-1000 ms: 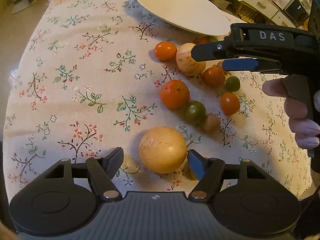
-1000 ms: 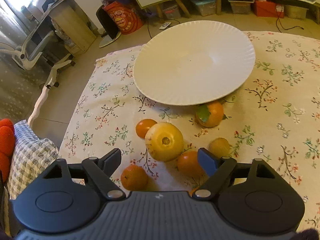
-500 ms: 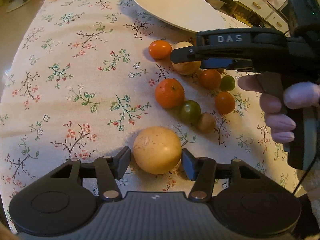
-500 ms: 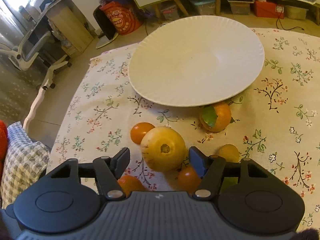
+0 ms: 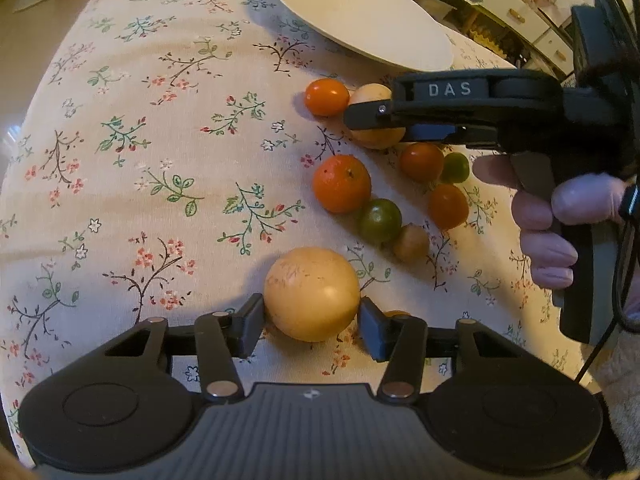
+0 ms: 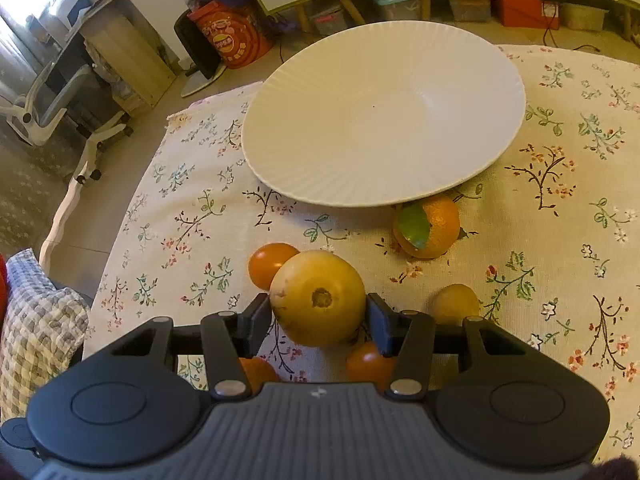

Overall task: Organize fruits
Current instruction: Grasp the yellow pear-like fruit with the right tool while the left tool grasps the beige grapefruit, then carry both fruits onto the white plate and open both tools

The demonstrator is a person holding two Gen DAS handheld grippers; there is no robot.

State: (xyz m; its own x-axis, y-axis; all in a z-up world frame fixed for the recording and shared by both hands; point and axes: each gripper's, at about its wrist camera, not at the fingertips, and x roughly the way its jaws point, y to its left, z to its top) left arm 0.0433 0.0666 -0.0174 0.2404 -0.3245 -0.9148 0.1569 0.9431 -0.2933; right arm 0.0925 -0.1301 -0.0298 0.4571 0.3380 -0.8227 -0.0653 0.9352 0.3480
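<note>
My left tongs [image 5: 311, 322] are closing on a pale round fruit [image 5: 311, 293] at the near edge of the cloth [image 5: 160, 160]. My right tongs [image 6: 319, 320] are closing on a yellow fruit [image 6: 318, 298], pads touching, just near of the white plate [image 6: 380, 120].

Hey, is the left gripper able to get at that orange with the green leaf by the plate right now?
Probably not: the left gripper is closing around a yellow fruit, and the right gripper lies across the way to the leafed orange.

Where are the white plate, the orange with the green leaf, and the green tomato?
white plate [image 6: 384, 120]: right wrist view, inner surface.
orange with the green leaf [image 6: 440, 224]: right wrist view, peel.
green tomato [image 5: 379, 221]: left wrist view, top.
</note>
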